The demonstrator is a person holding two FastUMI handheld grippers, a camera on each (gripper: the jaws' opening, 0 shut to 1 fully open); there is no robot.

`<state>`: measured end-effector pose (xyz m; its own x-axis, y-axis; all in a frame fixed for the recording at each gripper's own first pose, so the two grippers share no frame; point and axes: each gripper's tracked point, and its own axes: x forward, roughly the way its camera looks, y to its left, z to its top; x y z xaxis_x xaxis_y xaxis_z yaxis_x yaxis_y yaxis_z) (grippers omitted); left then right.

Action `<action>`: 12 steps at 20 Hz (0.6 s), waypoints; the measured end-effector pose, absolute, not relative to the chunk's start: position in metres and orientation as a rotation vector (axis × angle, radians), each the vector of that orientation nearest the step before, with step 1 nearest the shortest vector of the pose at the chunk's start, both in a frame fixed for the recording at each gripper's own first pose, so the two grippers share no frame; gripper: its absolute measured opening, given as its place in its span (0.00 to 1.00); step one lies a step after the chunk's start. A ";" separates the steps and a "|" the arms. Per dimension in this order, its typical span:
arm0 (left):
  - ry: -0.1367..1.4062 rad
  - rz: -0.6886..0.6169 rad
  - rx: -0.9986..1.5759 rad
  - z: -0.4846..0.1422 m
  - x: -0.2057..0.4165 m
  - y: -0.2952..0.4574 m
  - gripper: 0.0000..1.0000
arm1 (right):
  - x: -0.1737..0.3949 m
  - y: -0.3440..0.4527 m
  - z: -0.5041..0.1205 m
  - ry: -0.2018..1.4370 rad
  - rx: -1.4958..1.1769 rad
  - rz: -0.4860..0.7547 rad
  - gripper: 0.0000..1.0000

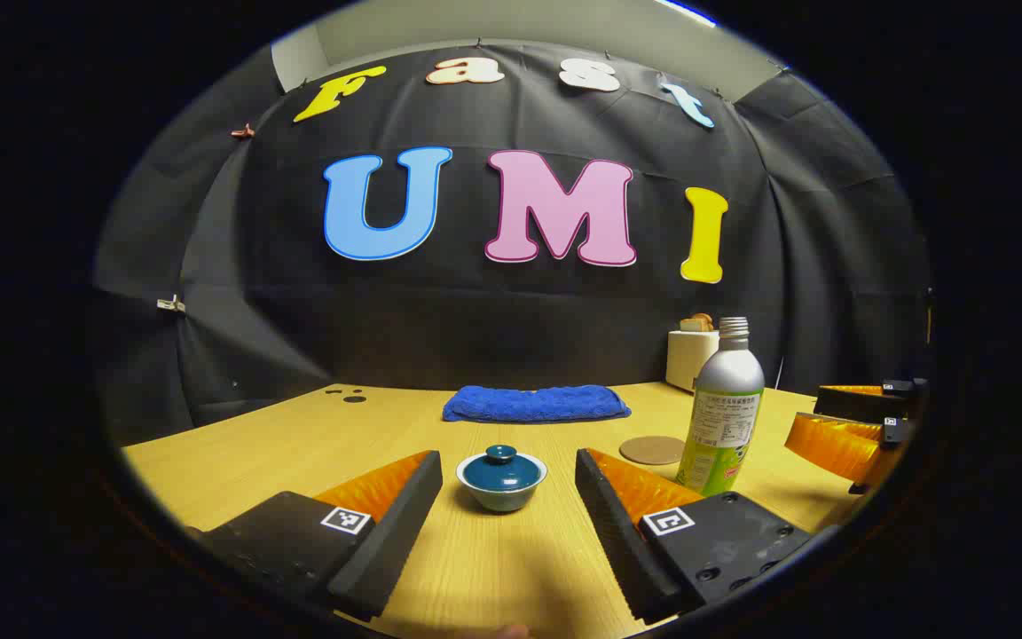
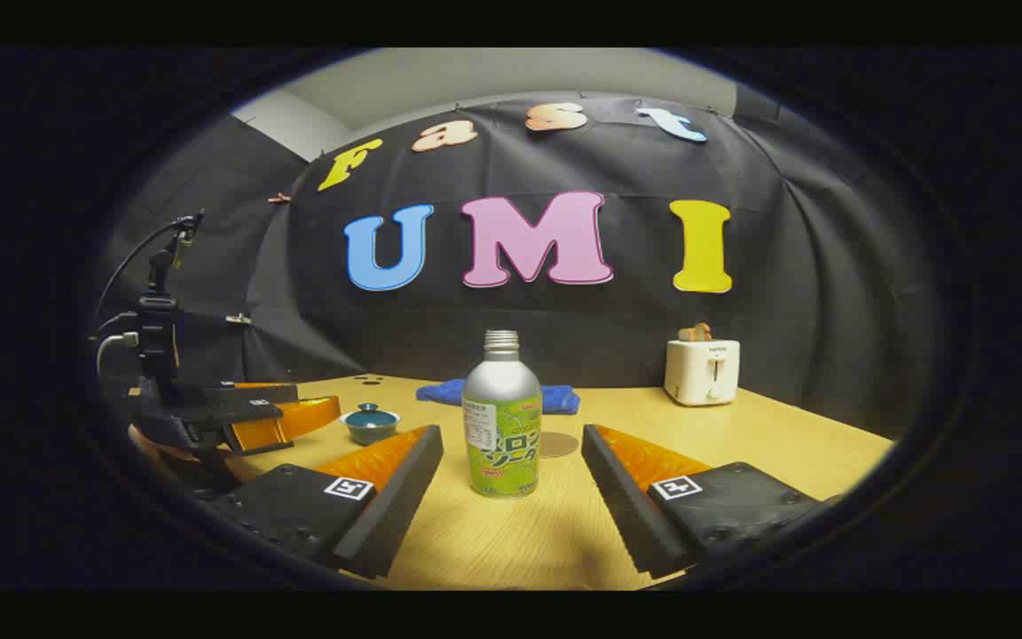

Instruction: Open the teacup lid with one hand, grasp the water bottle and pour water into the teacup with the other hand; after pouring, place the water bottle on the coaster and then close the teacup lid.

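Note:
A small teal teacup with its knobbed lid on stands on the wooden table just beyond my left gripper, which is open with nothing between its fingers. To its right stands a silver and green water bottle, uncapped, and a round cork coaster lies behind it. In the right gripper view the bottle stands straight ahead of my open right gripper, a little beyond its fingertips. The teacup and the left gripper are off to the left there. The coaster peeks out behind the bottle.
A folded blue towel lies at the back of the table. A white toaster stands at the back right. The right gripper shows at the right edge of the left gripper view.

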<state>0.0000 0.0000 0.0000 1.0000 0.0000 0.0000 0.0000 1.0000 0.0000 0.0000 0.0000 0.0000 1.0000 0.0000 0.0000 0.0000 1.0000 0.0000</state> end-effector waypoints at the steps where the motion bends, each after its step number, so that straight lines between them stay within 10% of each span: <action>1: 0.003 0.004 0.004 -0.001 0.000 0.002 0.95 | 0.001 0.000 0.000 0.004 0.000 0.001 0.98; 12: 0.011 -0.002 0.002 0.000 0.002 0.001 0.96 | 0.004 -0.001 -0.005 0.024 0.000 0.000 0.98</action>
